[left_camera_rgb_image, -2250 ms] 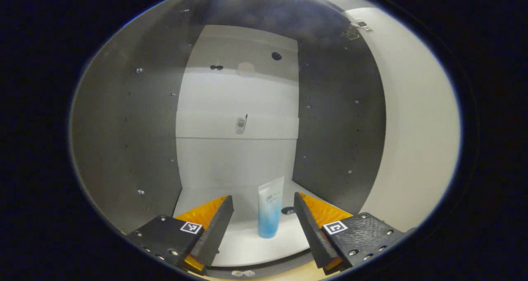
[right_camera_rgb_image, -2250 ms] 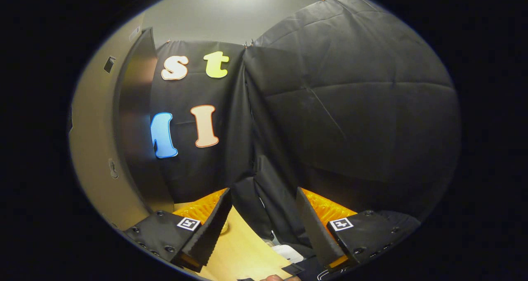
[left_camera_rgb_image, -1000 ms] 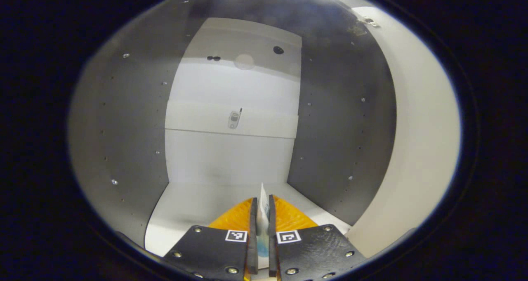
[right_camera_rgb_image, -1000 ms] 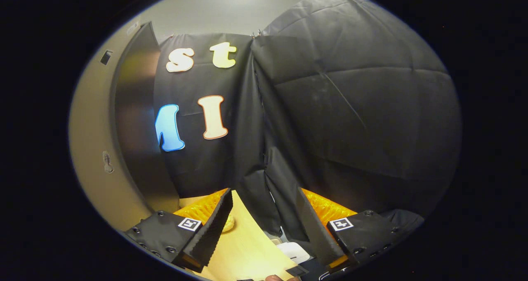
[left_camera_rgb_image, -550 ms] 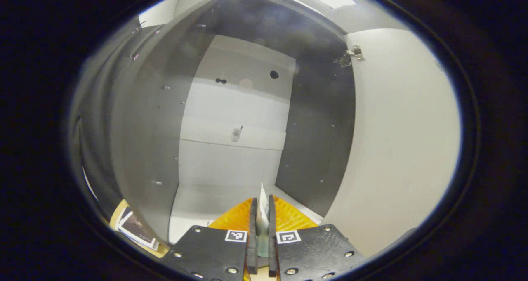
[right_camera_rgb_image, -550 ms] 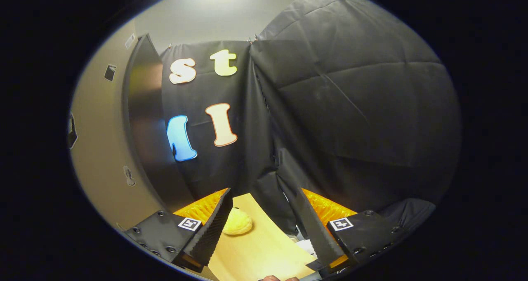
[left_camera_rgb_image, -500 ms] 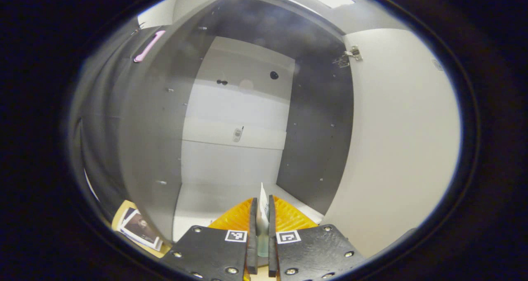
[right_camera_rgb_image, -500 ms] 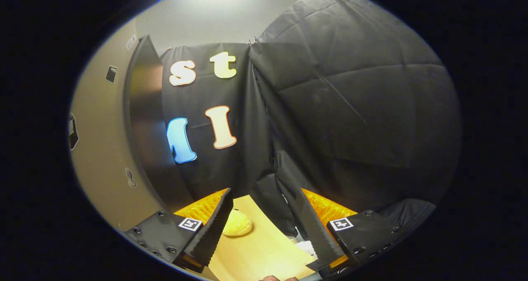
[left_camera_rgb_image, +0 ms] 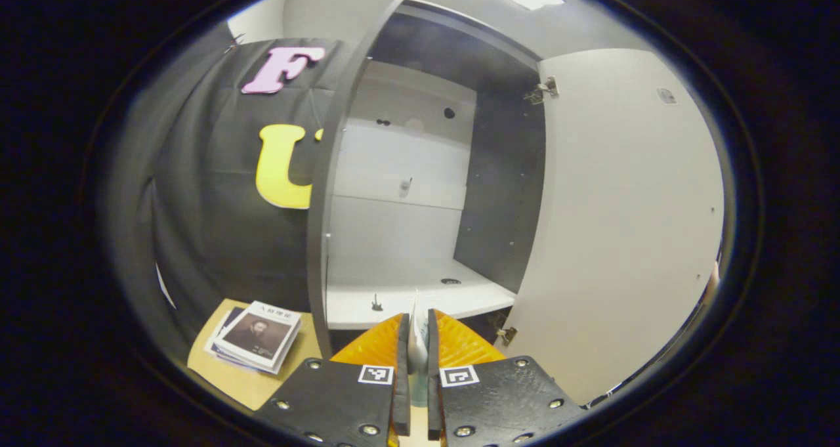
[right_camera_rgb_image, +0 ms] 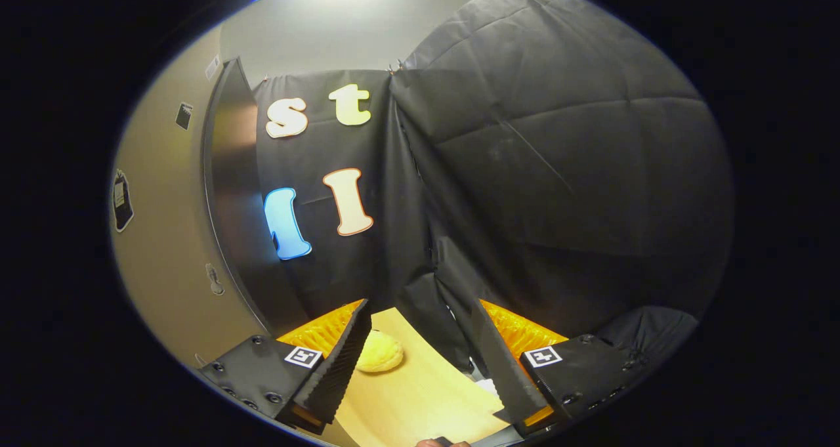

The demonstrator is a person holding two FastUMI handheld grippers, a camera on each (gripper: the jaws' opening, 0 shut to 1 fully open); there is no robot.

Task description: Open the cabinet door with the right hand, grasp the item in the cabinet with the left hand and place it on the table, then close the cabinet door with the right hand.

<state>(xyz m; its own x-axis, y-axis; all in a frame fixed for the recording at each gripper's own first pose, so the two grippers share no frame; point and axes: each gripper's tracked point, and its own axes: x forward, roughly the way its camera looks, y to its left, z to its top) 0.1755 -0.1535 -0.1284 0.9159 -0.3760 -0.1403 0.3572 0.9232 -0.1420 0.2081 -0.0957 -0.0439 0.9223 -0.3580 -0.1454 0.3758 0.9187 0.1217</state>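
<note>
The left hand-held gripper was clamped tight on the tube, just outside the cabinet; best lowered upright onto the worktop beside the cabinet before letting go; the right hand-held gripper gaped wide, empty, near the door.
</note>
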